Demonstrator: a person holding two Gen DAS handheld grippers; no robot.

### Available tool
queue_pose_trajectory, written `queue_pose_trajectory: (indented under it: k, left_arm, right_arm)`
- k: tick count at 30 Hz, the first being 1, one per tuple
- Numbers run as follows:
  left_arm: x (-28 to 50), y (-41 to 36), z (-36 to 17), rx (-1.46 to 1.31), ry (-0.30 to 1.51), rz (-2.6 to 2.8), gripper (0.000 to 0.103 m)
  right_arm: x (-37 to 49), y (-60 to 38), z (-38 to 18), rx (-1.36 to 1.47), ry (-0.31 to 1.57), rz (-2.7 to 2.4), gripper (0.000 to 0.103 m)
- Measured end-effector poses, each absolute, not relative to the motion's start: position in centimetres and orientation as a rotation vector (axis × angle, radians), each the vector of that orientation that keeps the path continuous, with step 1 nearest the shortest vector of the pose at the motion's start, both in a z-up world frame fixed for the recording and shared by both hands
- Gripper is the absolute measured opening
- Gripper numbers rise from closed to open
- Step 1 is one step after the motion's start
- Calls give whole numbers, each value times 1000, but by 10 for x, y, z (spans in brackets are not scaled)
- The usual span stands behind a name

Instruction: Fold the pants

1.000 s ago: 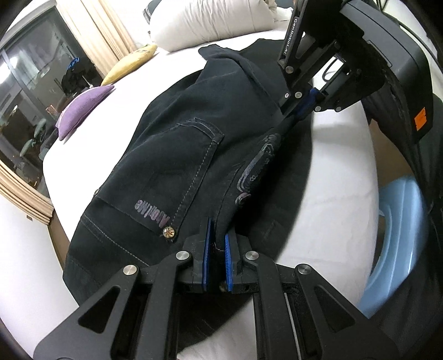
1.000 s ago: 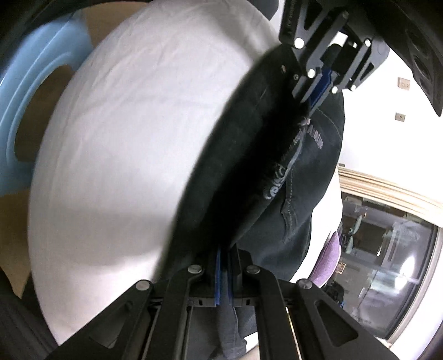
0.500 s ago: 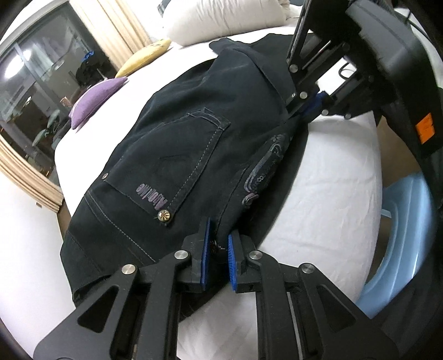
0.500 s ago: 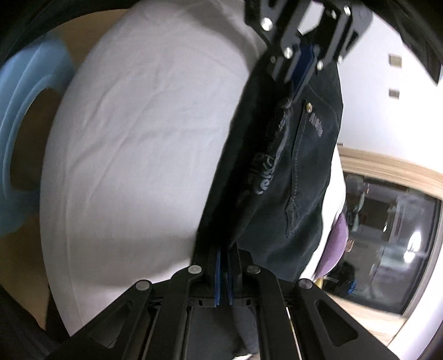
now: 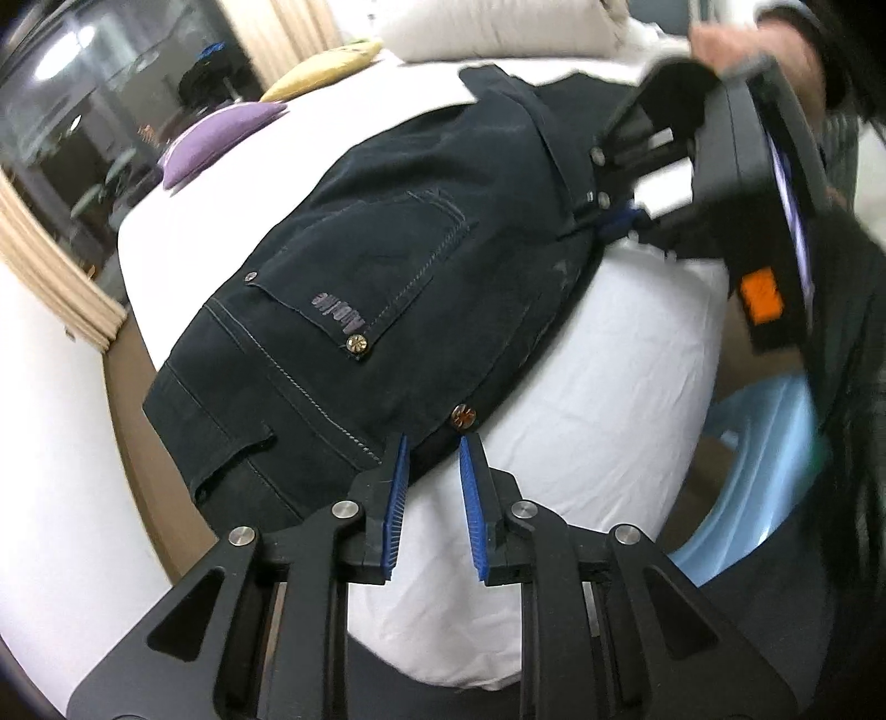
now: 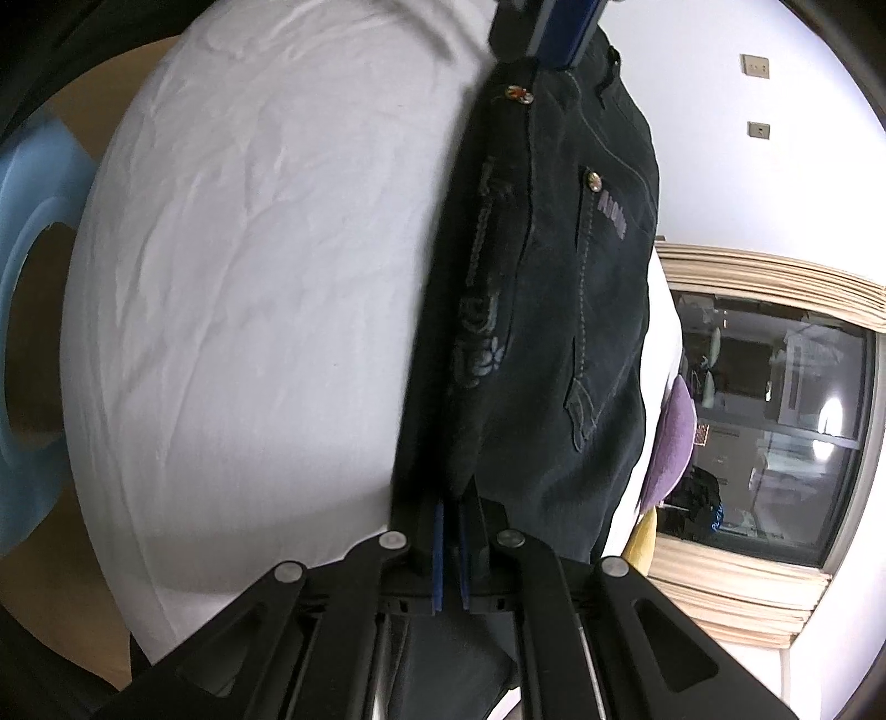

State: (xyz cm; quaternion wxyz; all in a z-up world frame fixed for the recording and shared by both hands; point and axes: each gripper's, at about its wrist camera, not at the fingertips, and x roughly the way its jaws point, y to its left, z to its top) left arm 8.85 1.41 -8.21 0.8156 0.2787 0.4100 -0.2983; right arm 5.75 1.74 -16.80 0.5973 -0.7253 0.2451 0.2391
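On the bed (image 5: 609,387), left view only: a hand (image 5: 758,50) gripping the right gripper's (image 6: 449,498) handle.
Left gripper (image 5: 433,443): tilted down, jaws opening, pants (image 5: 415,266) edge between, unpressed.
Right gripper: jaws narrow, pinching pants.

Home bedroom: white-sheeted bed (image 5: 609,360), pillow (image 5: 498,27) and cushions (image 5: 221,133) beyond the fingers, curtained window (image 6: 775,415).

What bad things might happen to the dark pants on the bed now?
1. The left tool is opening, with its blue pads off the pants, so that edge near the copper rivet may slump and spoil the fold.
2. The right tool is clamped on the cloth; pulling now could drag the pants crooked across the white sheet.
3. The waistband lies near the mattress edge and could slide off.
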Motion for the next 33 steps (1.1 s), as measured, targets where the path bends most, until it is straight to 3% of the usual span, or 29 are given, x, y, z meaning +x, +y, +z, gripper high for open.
queue_pose_trajectory:
  k: [7, 13, 19, 22, 23, 24, 26, 31, 33]
  left_arm:
    - [127, 26, -71, 255, 864, -524, 18]
    - [188, 40, -105, 55, 1009, -460, 21]
    - [218, 32, -107, 174, 982, -368, 21]
    - [220, 30, -111, 185, 975, -358, 21]
    - [216, 32, -110, 190, 970, -350, 21]
    - [214, 31, -109, 192, 969, -340, 21]
    - [213, 33, -101, 178, 977, -311, 21]
    - [204, 7, -56, 114, 904, -311, 21]
    - [213, -9, -52, 95, 907, -335, 21]
  right_arm:
    - [53, 21, -175, -1678, 579, 522, 7]
    - [46, 23, -174, -1664, 585, 508, 8]
    - [44, 34, -165, -1582, 576, 510, 13]
    - [43, 35, -157, -1514, 576, 505, 23]
    - [44, 32, -150, -1457, 585, 509, 37]
    - [45, 29, -141, -1394, 600, 519, 60]
    - [47, 14, -115, -1191, 661, 573, 77]
    - [92, -55, -58, -646, 796, 524, 76]
    - [127, -108, -40, -342, 838, 452, 70]
